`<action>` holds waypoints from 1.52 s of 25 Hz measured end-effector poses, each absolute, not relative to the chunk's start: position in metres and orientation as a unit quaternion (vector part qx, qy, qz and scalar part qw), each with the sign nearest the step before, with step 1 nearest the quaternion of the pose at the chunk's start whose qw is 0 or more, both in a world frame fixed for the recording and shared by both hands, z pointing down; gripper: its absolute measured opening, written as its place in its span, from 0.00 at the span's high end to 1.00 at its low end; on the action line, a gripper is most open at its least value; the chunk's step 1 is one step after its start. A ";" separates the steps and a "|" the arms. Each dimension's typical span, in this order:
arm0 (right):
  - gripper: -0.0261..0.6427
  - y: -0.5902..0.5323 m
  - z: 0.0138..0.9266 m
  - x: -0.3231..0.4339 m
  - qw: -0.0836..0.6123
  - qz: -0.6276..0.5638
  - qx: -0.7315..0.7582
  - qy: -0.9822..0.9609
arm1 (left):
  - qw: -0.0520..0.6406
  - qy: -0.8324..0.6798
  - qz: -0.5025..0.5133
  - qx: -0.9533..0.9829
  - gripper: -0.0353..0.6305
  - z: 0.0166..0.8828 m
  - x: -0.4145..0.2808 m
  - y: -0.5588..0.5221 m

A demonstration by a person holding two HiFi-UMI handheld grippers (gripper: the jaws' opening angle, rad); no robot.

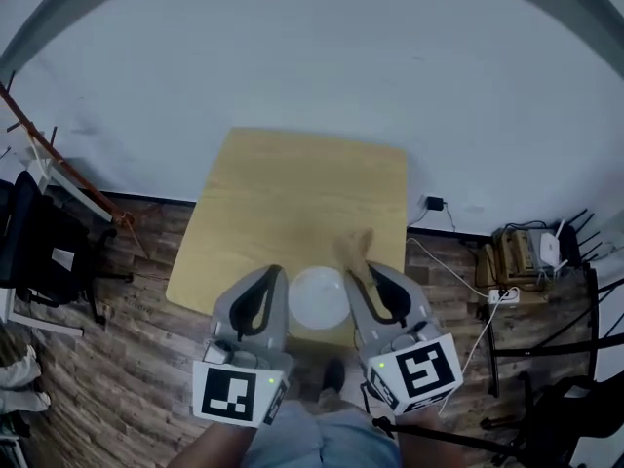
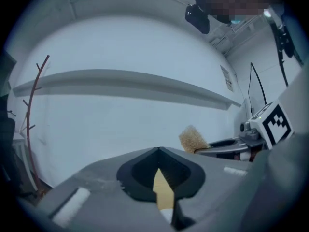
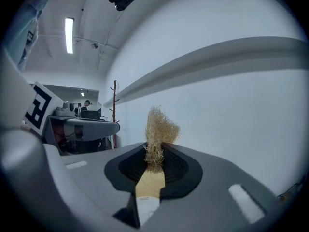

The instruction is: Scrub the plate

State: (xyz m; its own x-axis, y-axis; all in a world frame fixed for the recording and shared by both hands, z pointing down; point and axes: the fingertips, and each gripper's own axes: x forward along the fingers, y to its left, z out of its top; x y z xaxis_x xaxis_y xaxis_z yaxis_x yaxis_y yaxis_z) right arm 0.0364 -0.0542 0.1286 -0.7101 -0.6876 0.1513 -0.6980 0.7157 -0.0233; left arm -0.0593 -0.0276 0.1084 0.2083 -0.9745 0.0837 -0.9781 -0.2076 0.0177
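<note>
Tan fibre scrubber (image 3: pixel 159 129) clamped in my right gripper's (image 3: pixel 153 153) jaws, left gripper's (image 2: pixel 158 153) jaws shut, empty. Scrubbing step, I reckon — next, lower onto the white plate (image 1: pixel 319 297).

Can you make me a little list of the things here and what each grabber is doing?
table: wooden, square top
plate: white, near the table's front edge
scrubber: tan and stringy, sticking out past the gripper's tips
left gripper: shut, nothing in it
right gripper: shut on the scrubber
</note>
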 end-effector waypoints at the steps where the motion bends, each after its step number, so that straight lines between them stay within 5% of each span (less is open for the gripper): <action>1: 0.85 -0.052 0.125 0.034 0.062 0.040 0.378 -0.923 | 0.030 -0.630 0.025 0.776 0.92 0.104 -0.060 -0.022; 38: 0.85 -0.030 0.098 -0.002 0.063 -0.033 0.433 -0.898 | 0.014 -0.588 0.017 0.808 0.92 0.087 -0.077 -0.015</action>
